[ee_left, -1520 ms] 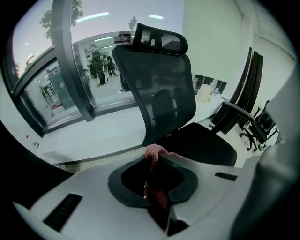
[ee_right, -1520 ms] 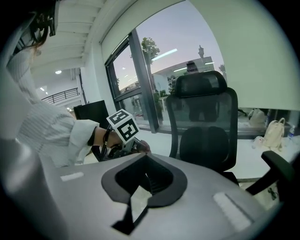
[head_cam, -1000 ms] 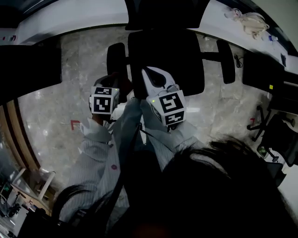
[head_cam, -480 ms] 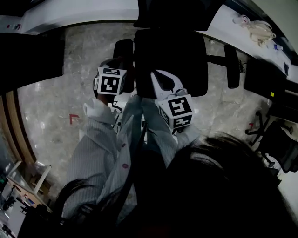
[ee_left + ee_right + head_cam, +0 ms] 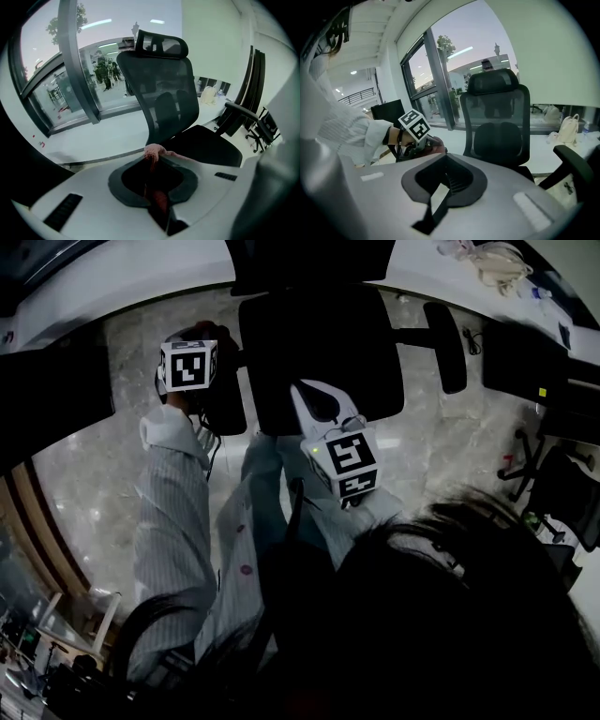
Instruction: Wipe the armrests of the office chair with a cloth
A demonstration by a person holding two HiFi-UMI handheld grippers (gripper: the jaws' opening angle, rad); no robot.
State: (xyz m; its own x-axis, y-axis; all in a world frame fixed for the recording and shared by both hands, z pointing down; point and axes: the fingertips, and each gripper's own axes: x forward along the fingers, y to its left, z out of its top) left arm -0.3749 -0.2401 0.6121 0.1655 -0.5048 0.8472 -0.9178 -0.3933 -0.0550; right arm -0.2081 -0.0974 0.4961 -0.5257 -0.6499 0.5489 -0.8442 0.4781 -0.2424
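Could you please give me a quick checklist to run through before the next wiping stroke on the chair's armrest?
1. Pink cloth clamped in the left tongs: ok.
2. Left tongs above the left-side armrest, per the head view: ok.
3. Cloth pressing on that armrest: cannot tell, the gripper hides the contact.
4. Right tongs empty and clear of both armrests: ok.
5. Other armrest unobstructed: ok.

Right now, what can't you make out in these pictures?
Cloth: head view, hidden beneath the left gripper; contact with the left armrest unreadable.
Left armrest: left gripper view, below the gripper's own body.
Chair base: head view, covered by the seat.
Nearby floor: head view, blocked by the person's hair.
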